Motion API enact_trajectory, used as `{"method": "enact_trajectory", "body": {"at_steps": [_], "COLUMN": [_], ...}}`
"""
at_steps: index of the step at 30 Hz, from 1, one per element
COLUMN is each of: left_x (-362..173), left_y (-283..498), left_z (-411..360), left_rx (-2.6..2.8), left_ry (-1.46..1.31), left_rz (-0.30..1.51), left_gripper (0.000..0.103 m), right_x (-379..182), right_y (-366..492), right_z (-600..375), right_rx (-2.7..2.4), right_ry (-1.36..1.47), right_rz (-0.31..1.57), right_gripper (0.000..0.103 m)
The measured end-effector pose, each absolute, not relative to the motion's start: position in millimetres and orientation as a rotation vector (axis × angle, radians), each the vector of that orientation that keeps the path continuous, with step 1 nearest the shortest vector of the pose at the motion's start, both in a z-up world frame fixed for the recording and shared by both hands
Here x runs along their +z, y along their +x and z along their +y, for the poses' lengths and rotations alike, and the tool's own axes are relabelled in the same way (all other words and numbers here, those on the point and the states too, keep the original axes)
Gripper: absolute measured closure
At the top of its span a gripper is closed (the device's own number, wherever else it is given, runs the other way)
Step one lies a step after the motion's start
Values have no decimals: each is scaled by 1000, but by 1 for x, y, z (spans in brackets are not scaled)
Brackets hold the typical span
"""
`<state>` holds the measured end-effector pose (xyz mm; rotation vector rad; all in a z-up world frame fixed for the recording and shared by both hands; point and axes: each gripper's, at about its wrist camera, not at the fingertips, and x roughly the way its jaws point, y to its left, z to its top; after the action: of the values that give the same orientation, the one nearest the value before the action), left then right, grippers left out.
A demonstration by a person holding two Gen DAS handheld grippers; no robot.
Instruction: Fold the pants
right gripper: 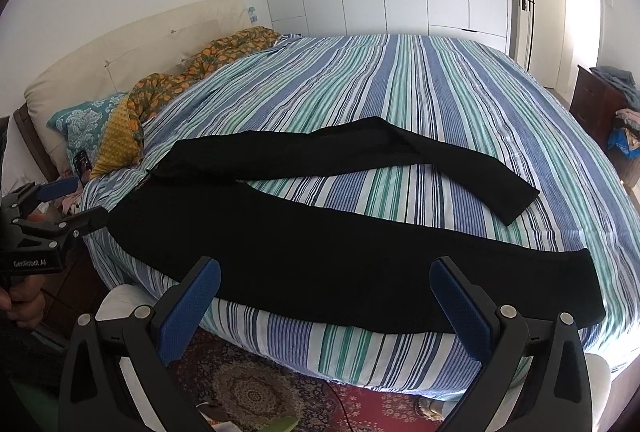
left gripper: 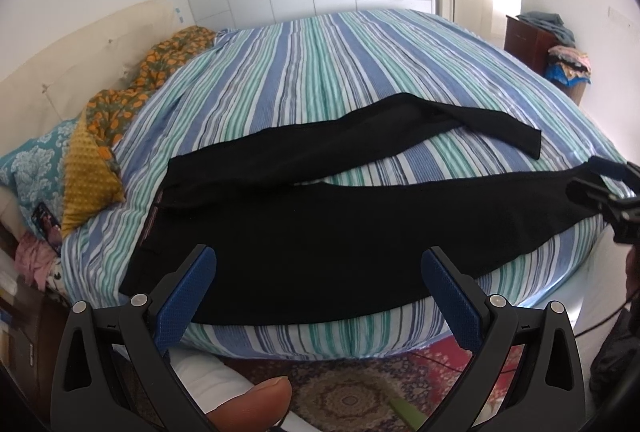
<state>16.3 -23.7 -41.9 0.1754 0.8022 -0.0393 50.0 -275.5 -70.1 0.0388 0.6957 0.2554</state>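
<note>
Currently the black fabric pants [left gripper: 320,232] lie spread flat on the blue, green and white striped bed cover [left gripper: 320,52], just ahead of both hand-held grippers. The waistband sits ahead and to the left of the left gripper [left gripper: 320,296], while the two legs run off to its right; the far leg bends partway along and angles back toward the near one. The left gripper stands wide apart, its blue textured pads [left gripper: 184,300] empty, hovering over the near edge of the seat of the pants. The right gripper [right gripper: 324,304] is likewise spread wide and holds nothing, poised above the near leg close to its hem. Beyond the waistband, an orange-patterned quilt [right gripper: 192,72] and a mustard dotted cushion [right gripper: 118,142] rest beside a cream padded headboard [right gripper: 132,48].
</note>
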Motion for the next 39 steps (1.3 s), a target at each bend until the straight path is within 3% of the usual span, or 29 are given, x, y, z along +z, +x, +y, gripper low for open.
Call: {"method": "enact_trajectory", "body": {"at_steps": [4, 7, 11, 14, 15, 16, 18, 22, 23, 24, 25, 26, 30, 32, 34, 39], "left_x": [-44, -49, -61, -72, -75, -76, -74, -75, -76, -77, -77, -77, -83, -93, -100, -107], "left_y": [26, 34, 49, 63, 67, 71, 78, 97, 103, 107, 110, 113, 124, 130, 133, 135], "left_z": [-26, -24, -27, -34, -37, -39, -42, -48, -50, -53, -56, -58, -56, -53, -50, -51], "left_rx": [-25, -12, -13, -21, -20, -17, -16, -34, -39, -43, -45, -46, -39, -36, -26, 0], "left_ry": [184, 169, 168, 190, 201, 210, 211, 172, 170, 173, 176, 177, 154, 137, 129, 132], "left_rz": [804, 829, 884, 921, 931, 936, 930, 947, 954, 957, 953, 945, 952, 991, 1019, 1035], "left_gripper": [0, 0, 0, 0, 0, 0, 0, 0, 0, 0, 0, 0, 0, 0, 0, 0], "right_x": [-88, -123, -179, -208, -213, -214, -200, -107, -88, -77, -72, -71, -85, -109, -145, -209], "right_y": [121, 193, 245, 271, 281, 293, 320, 384, 407, 431, 454, 472, 481, 464, 449, 418], "right_z": [-338, -402, -434, -436, -438, -443, -457, -492, -506, -520, -535, -550, -603, -627, -645, -659], "right_rx": [161, -34, -67, -63, -75, -79, -71, -146, -156, -162, -196, -243, -350, -309, -283, -306], "right_ry": [15, -70, -225, -314, -343, -352, -325, -333, -300, -261, -235, -213, -61, 150, 362, 679], "right_rz": [696, 827, 939, 959, 955, 967, 1004, 876, 874, 898, 931, 950, 939, 959, 1014, 1005], "right_gripper": [0, 0, 5, 14, 27, 63, 99, 98, 92, 62, 21, 12, 13, 18, 30, 36]}}
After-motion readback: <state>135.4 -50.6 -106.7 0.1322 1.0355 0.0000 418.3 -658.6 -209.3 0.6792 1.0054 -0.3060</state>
